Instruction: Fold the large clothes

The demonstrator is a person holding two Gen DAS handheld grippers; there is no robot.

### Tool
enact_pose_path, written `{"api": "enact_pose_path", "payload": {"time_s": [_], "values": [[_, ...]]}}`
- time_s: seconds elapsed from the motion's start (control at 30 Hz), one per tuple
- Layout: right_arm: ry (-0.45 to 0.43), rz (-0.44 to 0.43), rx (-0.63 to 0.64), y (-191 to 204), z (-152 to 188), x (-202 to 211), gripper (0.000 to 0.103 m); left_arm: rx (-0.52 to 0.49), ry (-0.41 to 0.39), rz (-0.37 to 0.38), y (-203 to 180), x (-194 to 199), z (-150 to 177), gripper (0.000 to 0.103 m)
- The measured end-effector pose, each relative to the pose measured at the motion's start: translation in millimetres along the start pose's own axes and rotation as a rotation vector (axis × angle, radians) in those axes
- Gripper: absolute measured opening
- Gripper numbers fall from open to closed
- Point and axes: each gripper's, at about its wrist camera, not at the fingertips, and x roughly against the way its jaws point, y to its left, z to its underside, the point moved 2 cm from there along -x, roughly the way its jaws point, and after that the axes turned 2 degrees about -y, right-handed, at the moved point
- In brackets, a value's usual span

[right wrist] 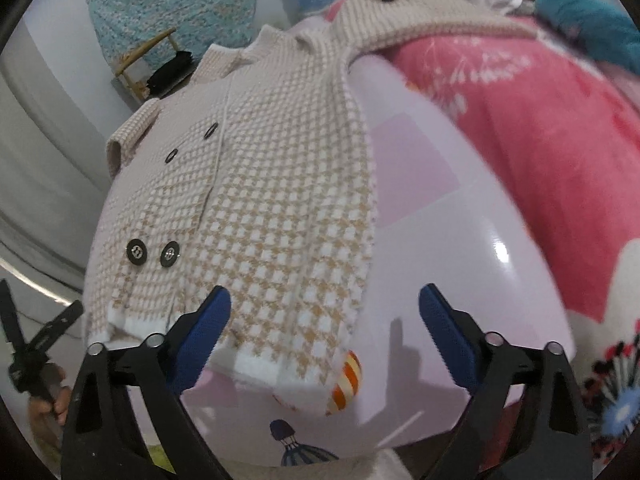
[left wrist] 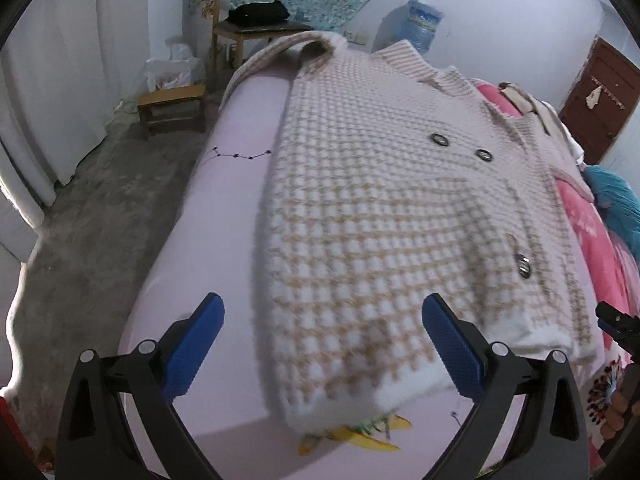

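Observation:
A large cream-and-tan checked knit coat (left wrist: 380, 200) with dark buttons lies spread on a lilac bed sheet (left wrist: 224, 184), collar at the far end. In the left wrist view my left gripper (left wrist: 324, 344) is open, and the coat's white-edged hem lies below and between its blue pads (left wrist: 208, 340), untouched. In the right wrist view the coat (right wrist: 272, 208) fills the left centre, with one sleeve running up to the right. My right gripper (right wrist: 326, 336) is open over the hem's right corner, which lies close to its left pad (right wrist: 208, 336). Nothing is gripped.
A pink flowered blanket (right wrist: 520, 128) and a teal cloth (right wrist: 592, 28) lie on the bed's right side. Past the bed's left edge is bare concrete floor (left wrist: 100, 208) with a low stool (left wrist: 172, 104), a wooden chair (left wrist: 248, 28) and a water bottle (left wrist: 420, 24). A brown door (left wrist: 600, 100) is at the right.

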Motion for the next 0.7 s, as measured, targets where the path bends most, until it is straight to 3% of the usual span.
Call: {"api": "enact_pose_path", "payload": {"time_s": [0.1,0.2,0.27,0.3,0.43,0.6,0.7], "values": [[0.046,-0.052,-0.029,-4.3,-3.5,-13.8,0.074,0.008,-0.010,-0.006,4.8,-4.8,-1.3,0.096],[0.083,-0.089,-0.066,-10.0,-6.2,-28.5,0.060,0.028,-0.002,-0.017,9.6,-12.5,-1.0,0.084],[0.085,-0.102,-0.082,-11.5,-7.3,-32.7,0.057,0.041,0.016,-0.019,13.2,-20.1,-0.8,0.070],[0.080,-0.107,-0.081,-11.4,-8.0,-32.1,0.054,0.035,0.006,-0.031,13.4,-20.8,-1.0,0.068],[0.103,-0.125,-0.093,-15.9,-7.1,-31.5,0.039,0.013,0.005,-0.045,10.2,-23.7,-3.8,0.041],[0.098,-0.093,-0.041,-11.5,-1.1,-30.4,0.024,0.015,-0.004,-0.083,10.2,-29.6,-9.9,0.024],[0.043,-0.068,0.055,-1.8,-1.1,-37.4,0.014,-0.005,0.003,-0.108,5.6,-33.2,-16.1,0.012]]}}
